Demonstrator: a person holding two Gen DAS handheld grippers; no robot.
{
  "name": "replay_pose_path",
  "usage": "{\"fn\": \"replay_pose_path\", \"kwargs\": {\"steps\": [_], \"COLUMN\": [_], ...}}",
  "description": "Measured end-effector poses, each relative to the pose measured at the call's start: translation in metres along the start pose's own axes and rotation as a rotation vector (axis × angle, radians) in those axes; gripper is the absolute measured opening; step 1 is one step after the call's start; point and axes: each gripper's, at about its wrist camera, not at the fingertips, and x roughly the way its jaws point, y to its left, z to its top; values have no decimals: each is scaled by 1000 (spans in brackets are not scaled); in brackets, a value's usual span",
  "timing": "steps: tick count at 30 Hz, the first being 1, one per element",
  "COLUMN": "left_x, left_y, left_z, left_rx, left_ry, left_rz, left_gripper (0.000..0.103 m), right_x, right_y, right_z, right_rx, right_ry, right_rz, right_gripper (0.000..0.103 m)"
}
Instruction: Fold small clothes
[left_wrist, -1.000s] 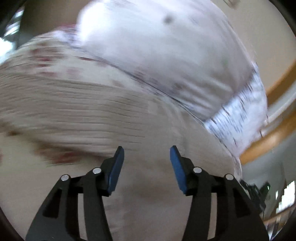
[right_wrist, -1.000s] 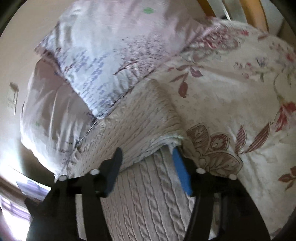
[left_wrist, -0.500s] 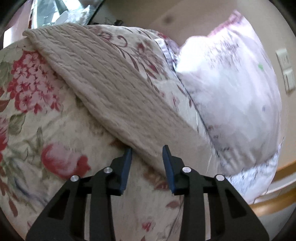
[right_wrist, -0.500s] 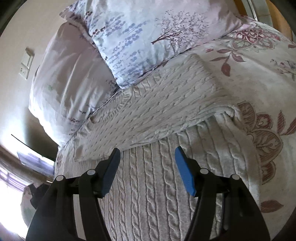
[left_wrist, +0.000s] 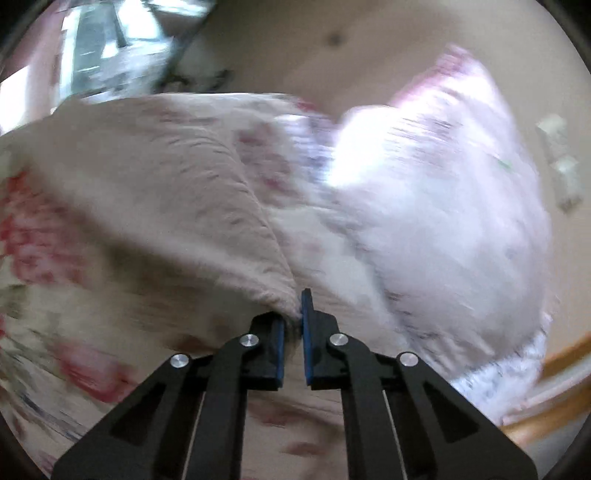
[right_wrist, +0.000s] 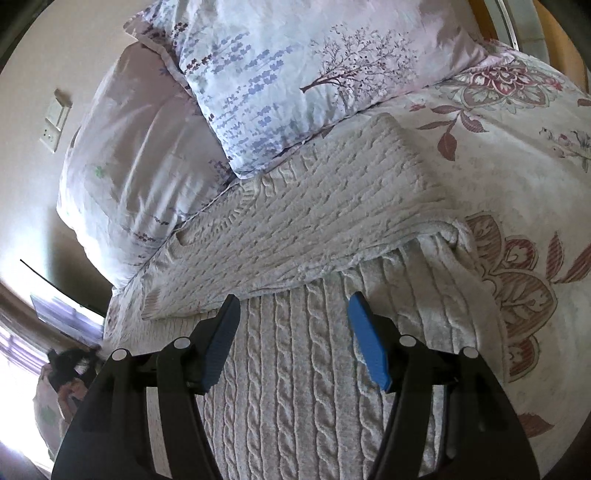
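A cream cable-knit sweater (right_wrist: 295, 369) lies on the floral bedspread, its far part folded over into a flap (right_wrist: 325, 221) below the pillows. My right gripper (right_wrist: 295, 325) is open and hovers over the sweater just short of the flap's edge. In the blurred left wrist view my left gripper (left_wrist: 293, 314) is shut on the sweater's edge (left_wrist: 273, 291); the knit (left_wrist: 166, 206) rises from the jaws to the upper left.
Two pale printed pillows (right_wrist: 314, 74) (right_wrist: 136, 177) lean against the wall behind the sweater. The floral bedspread (right_wrist: 517, 155) extends to the right. A wooden bed frame (left_wrist: 554, 413) shows at the right. Wall switches (right_wrist: 55, 122) are on the wall.
My left gripper has closed on the sweater's edge and is moving, blurring its view. My right gripper has stayed open, drawing back slightly from the folded flap.
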Motion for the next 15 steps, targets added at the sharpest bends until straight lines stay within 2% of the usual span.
{"fn": "replay_pose_path", "kwargs": {"steps": [5,9,12,15], "left_x": [10,35,67,98], "left_y": [-87,-143,-163,-154], "left_z": [-37,-92,-146,-177], "left_rx": [165,302,377,342], "left_ry": [58,172,300,427], "left_rz": [-199,-336,-322,-275], "left_gripper": [7,7,8,13], "right_x": [-7,-12,-15,-18], "right_y": [1,-3,-6,-9], "right_z": [-1,-3,-3,-4], "right_rx": [-16,-7,-1,3], "right_ry": [-17,-19,-20,-20], "right_rz": [2,1,-3,-5], "right_gripper": [65,65,65,65]}}
